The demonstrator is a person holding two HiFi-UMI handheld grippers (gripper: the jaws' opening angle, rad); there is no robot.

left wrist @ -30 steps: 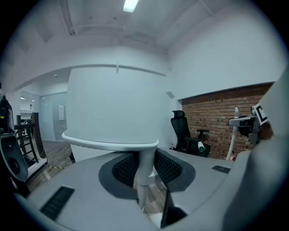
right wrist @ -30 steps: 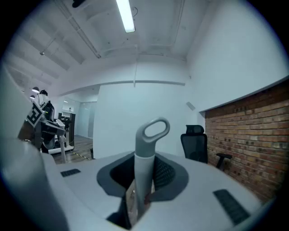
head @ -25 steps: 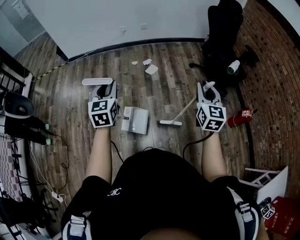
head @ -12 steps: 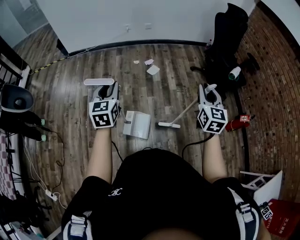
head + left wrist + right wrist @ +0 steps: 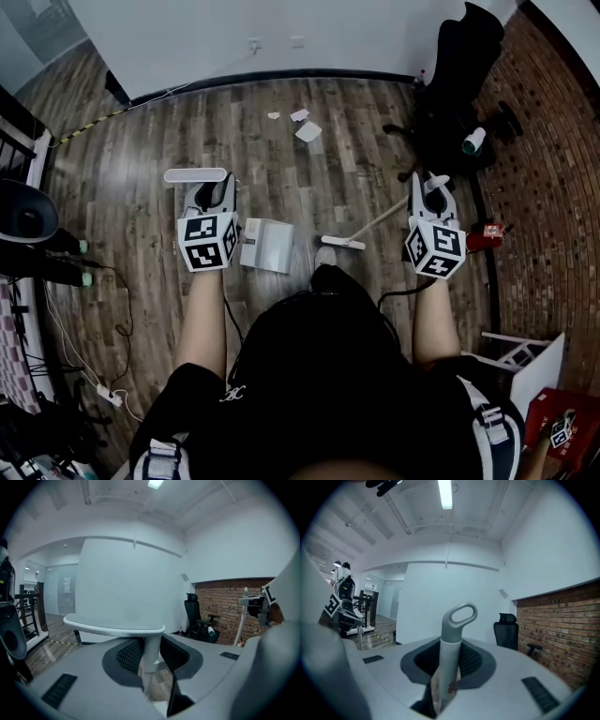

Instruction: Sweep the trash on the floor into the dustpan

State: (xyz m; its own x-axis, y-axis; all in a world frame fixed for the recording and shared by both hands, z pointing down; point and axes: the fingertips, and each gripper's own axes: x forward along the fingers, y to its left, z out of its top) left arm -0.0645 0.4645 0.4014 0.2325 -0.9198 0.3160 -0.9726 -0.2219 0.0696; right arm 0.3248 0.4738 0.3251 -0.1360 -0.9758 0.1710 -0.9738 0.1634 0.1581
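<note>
Several white paper scraps [image 5: 307, 131] lie on the wood floor near the far wall. A white dustpan [image 5: 265, 246] rests on the floor just right of my left gripper [image 5: 214, 194], which is shut on the dustpan's upright handle; its flat T-shaped top [image 5: 195, 175] shows above the jaws. In the left gripper view the handle stem [image 5: 151, 653] stands between the jaws of the left gripper [image 5: 151, 667]. My right gripper [image 5: 429, 190] is shut on the broom handle [image 5: 452, 653], which ends in a loop. The broom head [image 5: 339, 243] lies on the floor between the grippers.
A black office chair [image 5: 459, 66] with a white roll [image 5: 473, 141] beside it stands at the far right by the brick-patterned floor. A red item [image 5: 487, 232] lies right of my right gripper. A dark round device [image 5: 23, 211] and cables [image 5: 75, 347] are on the left.
The head view has shifted a little and both grippers sit slightly lower in it. Each keeps its hold; the dustpan and broom head stay roughly where they were.
</note>
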